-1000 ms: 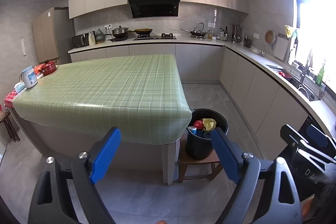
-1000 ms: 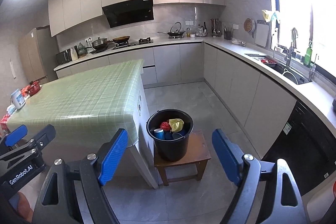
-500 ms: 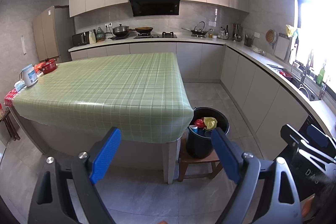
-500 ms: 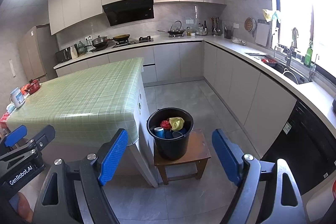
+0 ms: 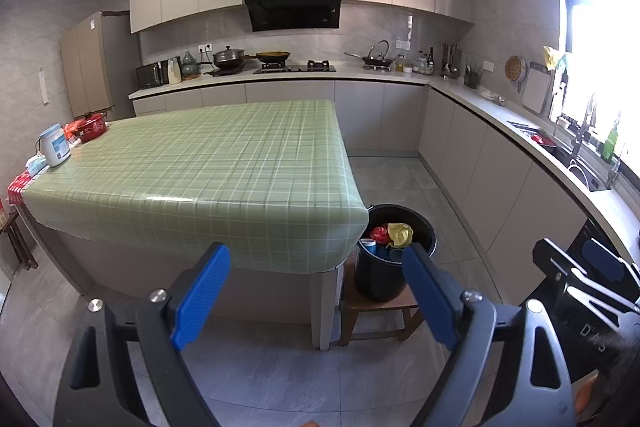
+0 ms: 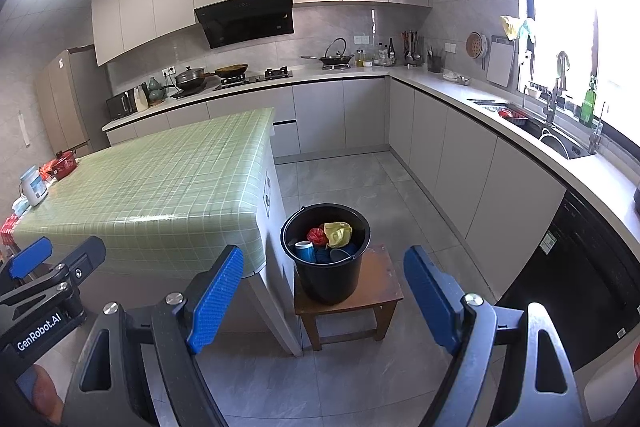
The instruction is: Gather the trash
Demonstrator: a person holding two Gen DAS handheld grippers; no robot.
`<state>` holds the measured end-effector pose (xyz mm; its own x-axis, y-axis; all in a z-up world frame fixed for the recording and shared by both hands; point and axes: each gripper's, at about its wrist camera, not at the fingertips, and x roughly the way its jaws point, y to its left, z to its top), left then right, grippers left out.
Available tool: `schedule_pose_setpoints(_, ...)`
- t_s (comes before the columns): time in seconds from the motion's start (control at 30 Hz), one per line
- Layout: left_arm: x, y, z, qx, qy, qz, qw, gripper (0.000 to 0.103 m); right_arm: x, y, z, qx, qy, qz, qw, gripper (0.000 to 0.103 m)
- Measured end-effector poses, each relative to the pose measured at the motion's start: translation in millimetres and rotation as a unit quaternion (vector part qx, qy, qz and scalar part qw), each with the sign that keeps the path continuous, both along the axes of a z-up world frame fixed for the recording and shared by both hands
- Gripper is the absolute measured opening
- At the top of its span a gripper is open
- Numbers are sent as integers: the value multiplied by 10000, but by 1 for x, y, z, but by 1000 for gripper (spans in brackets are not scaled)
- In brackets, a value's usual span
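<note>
Kitchen, item by item, largest first. Worktop (image 6: 160,187): green checked cloth, bare across its middle; only a white jar (image 5: 55,145) and a red pot (image 5: 89,126) at its far left end, which I judge to be kept goods, not trash. Risk here: if I sweep that end on a guess, I could bin something wanted or knock the jar off the edge. Wooden stool (image 6: 380,291): low, standing just beside the worktop's near right corner, carrying the bucket. Risk: a hard push from either tool could tip the stool and spill what is already gathered. Black bucket (image 6: 326,267): upright on the stool, holding the trash (image 6: 332,233), namely a red crumpled piece, a yellow crumpled piece and blue cups, all inside the rim. From my left tool (image 5: 316,291) the bucket sits ahead and to the right, partly hidden by the worktop corner; from my right tool (image 6: 324,297) it lies straight ahead and below, well apart from the pads. Both tools: jaws spread wide, nothing between them, neither touching anything. No loose trash shows on the floor or worktop, so I judge the gathering largely done; what lies behind me I cannot tell.
</note>
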<state>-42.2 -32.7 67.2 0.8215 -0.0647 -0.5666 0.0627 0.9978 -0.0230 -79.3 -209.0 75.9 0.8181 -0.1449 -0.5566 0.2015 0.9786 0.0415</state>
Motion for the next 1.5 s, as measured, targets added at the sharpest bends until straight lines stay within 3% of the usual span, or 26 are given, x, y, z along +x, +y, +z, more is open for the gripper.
schedule_pose_setpoints(1.03,5,-2,1,-11,102,-190,9998,89,0,-5,-3,33,53,-61,10000,84)
schedule_pose_setpoints(1.5,5,-8,0,-239,109,-442,9987,89,-2,-14,-5,54,83,-105,9999,84)
